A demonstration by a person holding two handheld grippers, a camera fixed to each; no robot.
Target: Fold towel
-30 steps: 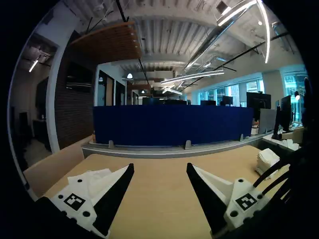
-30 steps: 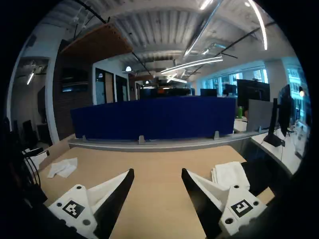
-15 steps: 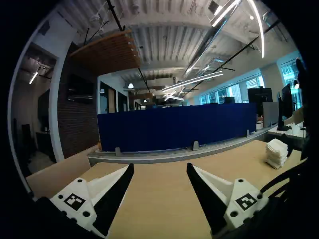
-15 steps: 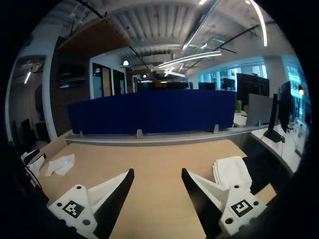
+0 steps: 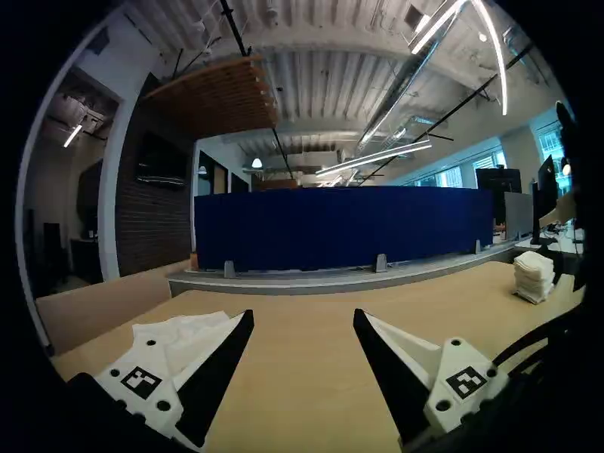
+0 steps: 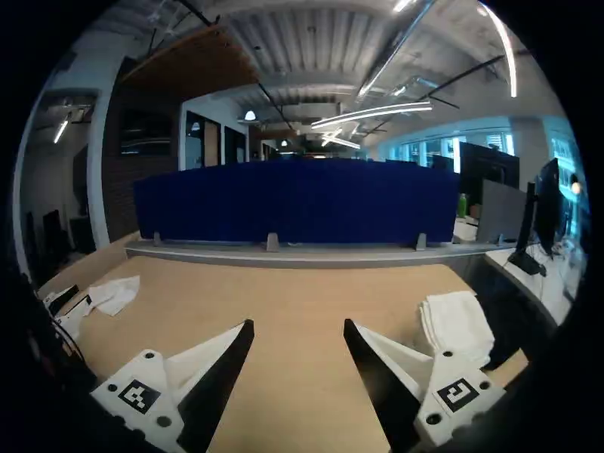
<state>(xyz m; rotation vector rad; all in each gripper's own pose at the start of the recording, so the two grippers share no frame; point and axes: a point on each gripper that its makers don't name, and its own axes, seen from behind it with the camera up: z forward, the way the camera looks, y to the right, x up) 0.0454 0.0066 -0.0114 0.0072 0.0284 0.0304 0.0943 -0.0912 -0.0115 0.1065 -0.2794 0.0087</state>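
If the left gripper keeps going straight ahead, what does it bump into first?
Probably the blue divider at the far edge of the table. The open left gripper points across bare wood, and the crumpled towel lies off to one side.

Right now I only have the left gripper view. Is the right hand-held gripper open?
Observer: Yes. The right hand-held gripper is open and holds nothing.
Operator: What's nearest it?
Observer: The stack of folded white towels, just past it on the right of its view.
Operator: The loose towel is half hidden here. Where is it?
Observer: The crumpled white cloth towel lies far left on the light wooden table, well apart from the stack.
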